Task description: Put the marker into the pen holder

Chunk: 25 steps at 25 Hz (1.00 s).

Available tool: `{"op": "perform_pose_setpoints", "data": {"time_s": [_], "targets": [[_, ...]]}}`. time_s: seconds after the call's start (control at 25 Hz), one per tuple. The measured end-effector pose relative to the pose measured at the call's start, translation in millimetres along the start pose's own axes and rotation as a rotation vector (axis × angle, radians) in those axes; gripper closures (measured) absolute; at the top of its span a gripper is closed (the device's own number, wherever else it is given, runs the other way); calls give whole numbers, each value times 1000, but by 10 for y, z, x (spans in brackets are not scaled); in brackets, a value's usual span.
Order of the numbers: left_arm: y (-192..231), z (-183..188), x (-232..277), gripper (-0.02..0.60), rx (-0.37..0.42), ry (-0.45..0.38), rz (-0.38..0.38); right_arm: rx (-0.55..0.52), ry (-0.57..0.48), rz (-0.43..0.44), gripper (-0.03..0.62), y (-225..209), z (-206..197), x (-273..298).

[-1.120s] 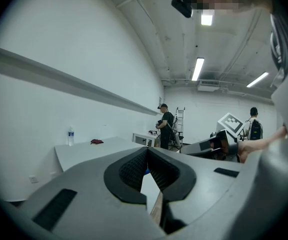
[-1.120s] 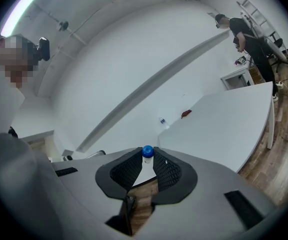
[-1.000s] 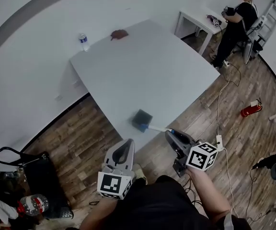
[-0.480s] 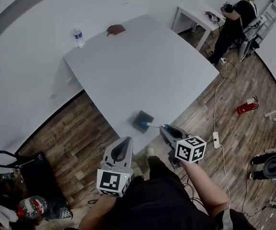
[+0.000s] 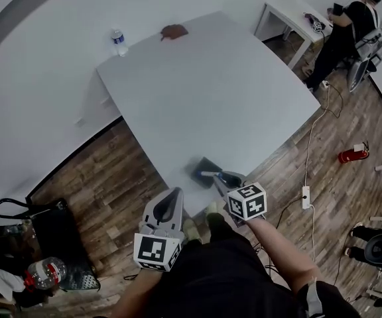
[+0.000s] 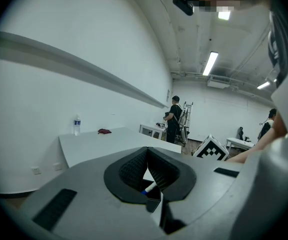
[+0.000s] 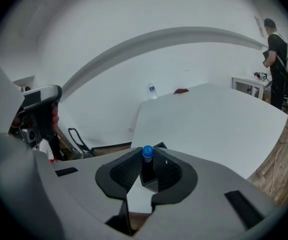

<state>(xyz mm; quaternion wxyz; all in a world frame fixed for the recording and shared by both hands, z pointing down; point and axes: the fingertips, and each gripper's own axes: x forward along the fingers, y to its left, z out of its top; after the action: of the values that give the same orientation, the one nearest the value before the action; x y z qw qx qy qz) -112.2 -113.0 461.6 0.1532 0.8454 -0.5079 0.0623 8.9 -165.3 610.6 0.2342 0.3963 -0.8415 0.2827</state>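
A dark square pen holder (image 5: 202, 171) stands near the front edge of the white table (image 5: 217, 91). My right gripper (image 5: 221, 178) is shut on a white marker (image 5: 211, 173) whose free end reaches over the holder's right side. In the right gripper view the marker's blue cap (image 7: 147, 152) sticks out between the jaws, with the dark holder (image 7: 149, 177) just behind it. My left gripper (image 5: 172, 201) hangs shut and empty below the table's front edge, left of the holder. Through its narrow jaw gap the marker (image 6: 149, 187) and the holder (image 6: 154, 204) show.
At the table's far edge stand a water bottle (image 5: 118, 42) and a dark red cloth (image 5: 173, 31). A person (image 5: 350, 25) stands by a small white table (image 5: 297, 15) at the back right. A red fire extinguisher (image 5: 351, 154) and a power strip (image 5: 305, 197) lie on the wood floor.
My right gripper has carried the marker leftward, from beside the holder to its edge. The left gripper has kept its place. The head view has shifted a little.
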Motion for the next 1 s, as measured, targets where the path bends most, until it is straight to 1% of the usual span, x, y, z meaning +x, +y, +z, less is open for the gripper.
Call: {"op": "perform_pose_setpoints", "data": {"time_s": [0.12,0.32,0.56,0.64,0.76,1.0], "targets": [[36,-3,72,575,-9,14,24,-23,57,28,522,-21,-90,131],[120,8,182,575,-24,33,59,-38,122,73,522,-34,-190,336],[123,-43,273,575,-39,50,82,-32,163,126,520,-59,-326,442],[116,-57,318,575,-41,56,82,-28,161,139,520,-74,-312,453],[78,-59,376,575,-42,57,79,-27,140,138,505,-119,-245,418],[45,-20,471,575,-34,50,64,-23,57,115,497,-214,68,298]]}}
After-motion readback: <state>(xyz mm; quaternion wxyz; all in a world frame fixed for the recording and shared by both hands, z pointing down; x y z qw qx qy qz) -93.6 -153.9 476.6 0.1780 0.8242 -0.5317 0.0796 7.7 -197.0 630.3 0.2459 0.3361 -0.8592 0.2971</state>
